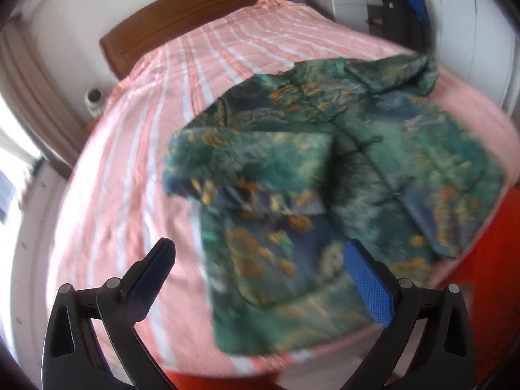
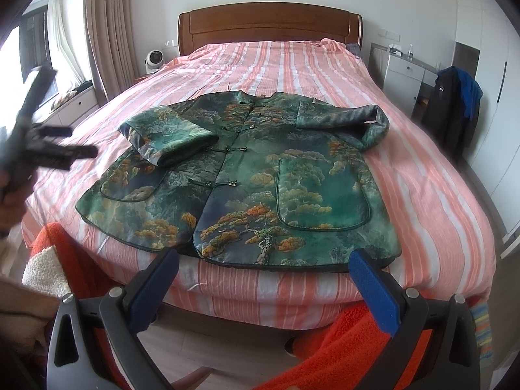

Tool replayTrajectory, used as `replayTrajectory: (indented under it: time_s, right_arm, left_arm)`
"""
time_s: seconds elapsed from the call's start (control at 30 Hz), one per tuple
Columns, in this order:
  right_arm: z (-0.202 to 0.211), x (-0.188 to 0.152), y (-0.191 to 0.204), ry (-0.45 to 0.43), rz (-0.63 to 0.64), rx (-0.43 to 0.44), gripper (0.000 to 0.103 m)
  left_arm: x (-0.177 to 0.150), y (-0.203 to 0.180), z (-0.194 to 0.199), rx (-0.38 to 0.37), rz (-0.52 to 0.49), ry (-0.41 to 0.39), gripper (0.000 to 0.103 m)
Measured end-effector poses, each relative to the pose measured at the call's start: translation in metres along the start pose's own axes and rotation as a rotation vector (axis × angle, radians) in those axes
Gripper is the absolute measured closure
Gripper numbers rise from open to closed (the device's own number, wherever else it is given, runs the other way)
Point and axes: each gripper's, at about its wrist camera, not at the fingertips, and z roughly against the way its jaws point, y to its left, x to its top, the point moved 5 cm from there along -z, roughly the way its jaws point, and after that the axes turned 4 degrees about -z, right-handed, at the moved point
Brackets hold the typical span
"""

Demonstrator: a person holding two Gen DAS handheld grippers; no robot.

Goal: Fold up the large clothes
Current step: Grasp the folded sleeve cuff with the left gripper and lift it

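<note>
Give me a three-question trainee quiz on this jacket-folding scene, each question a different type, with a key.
1. True or false: the green jacket lies front up on the striped bedspread, and its sleeve on the left side of the right wrist view is folded in over the body.
2. Multiple choice: the right gripper is A) shut on the hem, B) open and holding nothing, C) shut on a sleeve.
3. Fill in: in the right wrist view, the other sleeve lies bent toward the ____ edge of the picture, not yet folded in.

Key: 1 true; 2 B; 3 right.
</note>
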Motion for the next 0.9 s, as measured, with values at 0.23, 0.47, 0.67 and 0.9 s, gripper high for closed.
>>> replayTrajectory:
  time_s: [0.23, 0.47, 0.67, 0.9]
  right_arm:
    - [0.006, -0.002, -0.015, -0.003, -0.036, -0.024, 0.0]
    - [-0.001, -0.002, -0.024, 0.014, -0.075, -0.014, 0.0]
    - [-0.003, 0.017, -0.026, -0.012, -0.057, -0.055, 0.0]
    - [-0.002, 0.026, -0.039, -0.009, -0.057, -0.125, 0.0]
  left_arm:
    - [0.031, -0.023, -0.022, 0.034, -0.043, 0.014, 0.0]
    - [0.038, -0.041, -0.035, 0.041, -0.097, 0.032, 0.0]
    - [0.049, -0.064, -0.078, 0.011, -0.232, 0.059, 0.0]
    - [0.058, -0.066, -0.132, -0.055, -0.224, 0.134, 0.0]
